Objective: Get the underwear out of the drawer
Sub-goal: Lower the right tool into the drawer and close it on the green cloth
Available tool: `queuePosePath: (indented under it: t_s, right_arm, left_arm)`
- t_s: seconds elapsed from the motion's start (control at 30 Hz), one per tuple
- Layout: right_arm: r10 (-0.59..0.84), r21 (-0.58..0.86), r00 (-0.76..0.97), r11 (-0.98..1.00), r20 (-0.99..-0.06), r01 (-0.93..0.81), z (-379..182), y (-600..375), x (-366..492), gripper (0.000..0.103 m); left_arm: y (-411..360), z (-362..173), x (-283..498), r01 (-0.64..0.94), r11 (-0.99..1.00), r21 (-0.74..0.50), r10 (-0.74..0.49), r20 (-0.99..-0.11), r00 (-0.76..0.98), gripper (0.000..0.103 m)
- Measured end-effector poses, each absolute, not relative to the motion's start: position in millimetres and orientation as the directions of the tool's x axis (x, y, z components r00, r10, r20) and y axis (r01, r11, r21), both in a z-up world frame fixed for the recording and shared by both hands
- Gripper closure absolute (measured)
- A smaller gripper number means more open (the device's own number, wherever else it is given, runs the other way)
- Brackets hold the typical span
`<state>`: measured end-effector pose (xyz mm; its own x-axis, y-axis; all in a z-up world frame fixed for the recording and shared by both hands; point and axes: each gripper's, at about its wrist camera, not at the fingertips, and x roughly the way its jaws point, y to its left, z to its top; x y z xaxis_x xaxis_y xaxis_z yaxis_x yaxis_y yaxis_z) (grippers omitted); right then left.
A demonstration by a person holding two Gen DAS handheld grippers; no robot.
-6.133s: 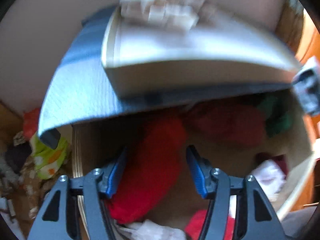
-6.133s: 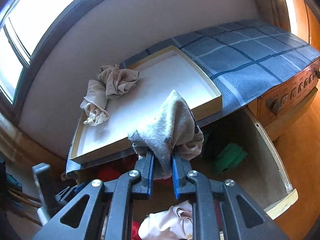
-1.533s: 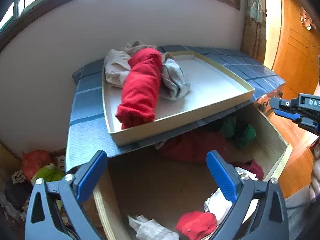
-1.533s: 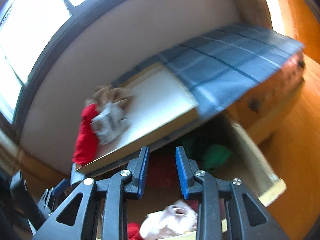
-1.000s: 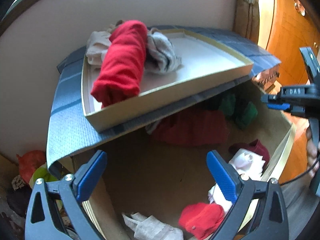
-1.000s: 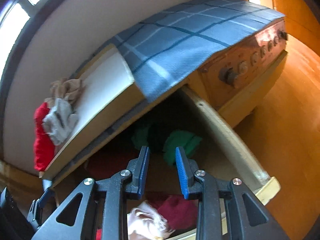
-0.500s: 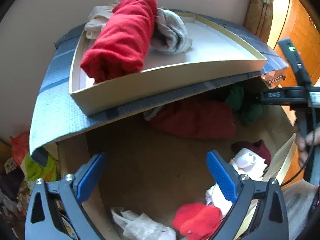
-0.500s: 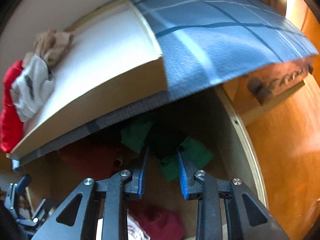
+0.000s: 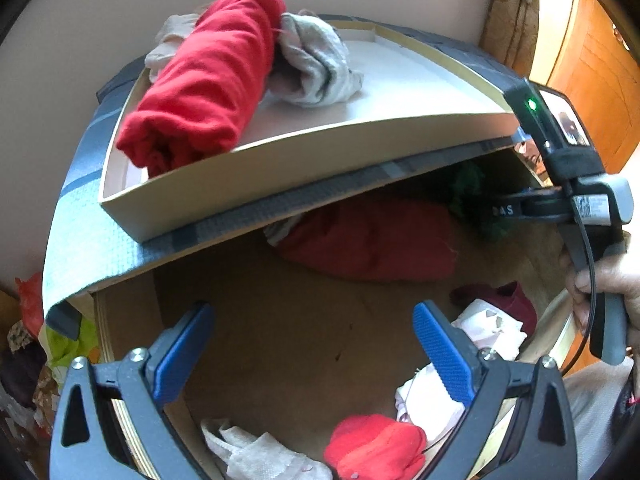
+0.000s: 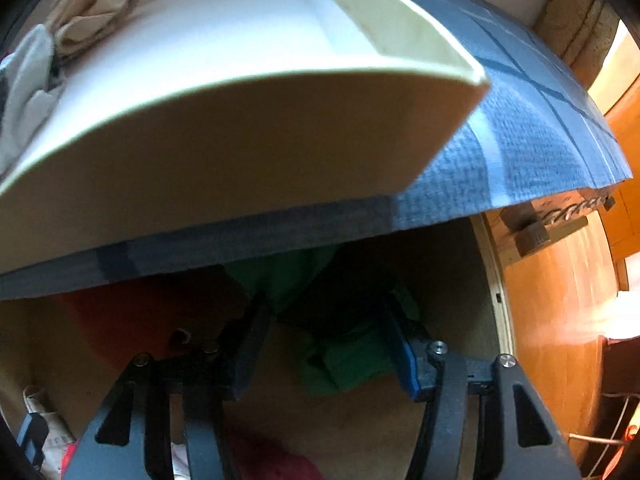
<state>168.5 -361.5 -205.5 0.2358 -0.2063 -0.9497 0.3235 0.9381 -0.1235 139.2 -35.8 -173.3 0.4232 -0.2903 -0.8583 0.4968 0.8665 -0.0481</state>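
The open wooden drawer [image 9: 124,344] holds loose underwear: a dark red piece [image 9: 372,236] at the back, a green piece [image 10: 344,360] in the back right corner, a bright red piece [image 9: 376,448] and white pieces [image 9: 488,328] near the front. My left gripper [image 9: 312,344] hangs open and empty above the drawer floor. My right gripper [image 10: 324,336] reaches into the back right corner, its jaws opening, with the green piece between them and not pinched. A cream tray [image 9: 280,168] on the dresser top carries a red roll [image 9: 204,80], a grey piece [image 9: 316,68] and a beige piece [image 10: 92,12].
A blue checked cloth [image 10: 532,136] covers the dresser top and overhangs the drawer. An orange wooden floor [image 10: 552,320] lies to the right. A hand [image 9: 604,288] holds the right gripper's handle. Clutter [image 9: 28,344] sits on the floor at the left.
My right gripper has swung down from the drawer's front into its back right corner, and its jaws have spread wider around the green piece. The left gripper has stayed almost in place, open.
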Motion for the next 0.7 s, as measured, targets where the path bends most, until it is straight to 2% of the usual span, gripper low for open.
queuePosePath:
  t_s: [0.07,0.23,0.37,0.5,0.57,0.7]
  right_arm:
    - [-0.24,-0.159,0.209,0.926,-0.948,0.342,-206,-365,165,0.064]
    - [-0.183,-0.08,0.227,0.913,-0.957,0.4,-198,-378,144,0.074]
    - [-0.011,0.162,0.32,0.845,-0.948,0.51,-186,-403,110,0.08]
    - [0.163,0.402,0.448,0.759,-0.879,0.513,-174,-408,74,0.085]
    - [0.208,0.471,0.494,0.728,-0.844,0.498,-170,-404,62,0.092]
    - [0.17,0.425,0.483,0.763,-0.859,0.487,-168,-389,61,0.093]
  left_arm:
    - [-34,-174,141,0.487,0.872,-0.059,-0.292,-0.859,0.42,0.002]
    - [-32,-172,144,0.486,0.87,-0.09,-0.318,-0.854,0.411,0.002]
    - [-37,-169,146,0.5,0.861,-0.092,-0.331,-0.848,0.414,0.002]
    - [-45,-168,145,0.509,0.855,-0.102,-0.342,-0.848,0.404,0.002]
    - [-47,-168,146,0.515,0.852,-0.097,-0.341,-0.848,0.405,0.002]
    - [-51,-169,143,0.521,0.849,-0.091,-0.337,-0.853,0.399,0.002]
